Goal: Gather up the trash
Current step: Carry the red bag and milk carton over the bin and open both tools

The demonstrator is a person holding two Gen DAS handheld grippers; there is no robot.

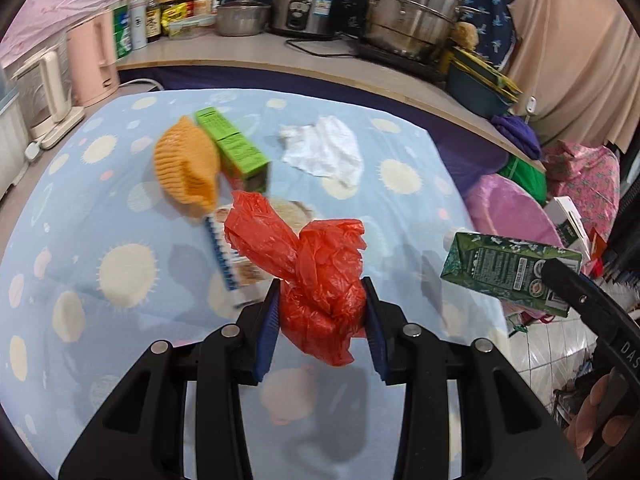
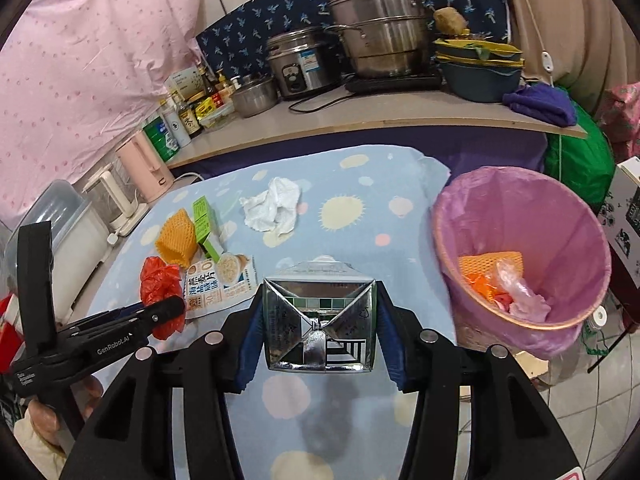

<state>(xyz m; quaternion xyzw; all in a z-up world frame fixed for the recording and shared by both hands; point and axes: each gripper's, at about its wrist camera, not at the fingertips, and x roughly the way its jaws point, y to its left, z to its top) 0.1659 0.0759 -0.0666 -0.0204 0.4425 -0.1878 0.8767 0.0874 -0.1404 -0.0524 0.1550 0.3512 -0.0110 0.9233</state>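
1. Gripping a crumpled red plastic bag (image 1: 320, 276), the left gripper (image 1: 323, 312) holds it pinched between its blue pads, clear above the blue patterned tablecloth (image 1: 80, 200).
2. Right gripper (image 2: 319, 320) clamps a green drink carton (image 2: 319, 320), bottom end toward the camera, jaws partly apart.
3. Pink-lined trash bin (image 2: 520, 240) stands right of the table, already holding scraps.
4. On the cloth: white tissue (image 1: 324, 150), orange foam net (image 1: 188, 168), green box (image 1: 232, 148), oatmeal packet (image 2: 220, 284).

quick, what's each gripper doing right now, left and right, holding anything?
Left gripper: shut on the red plastic bag, lifted off the table.
Right gripper: shut on the green drink carton, beside the pink-lined bin.
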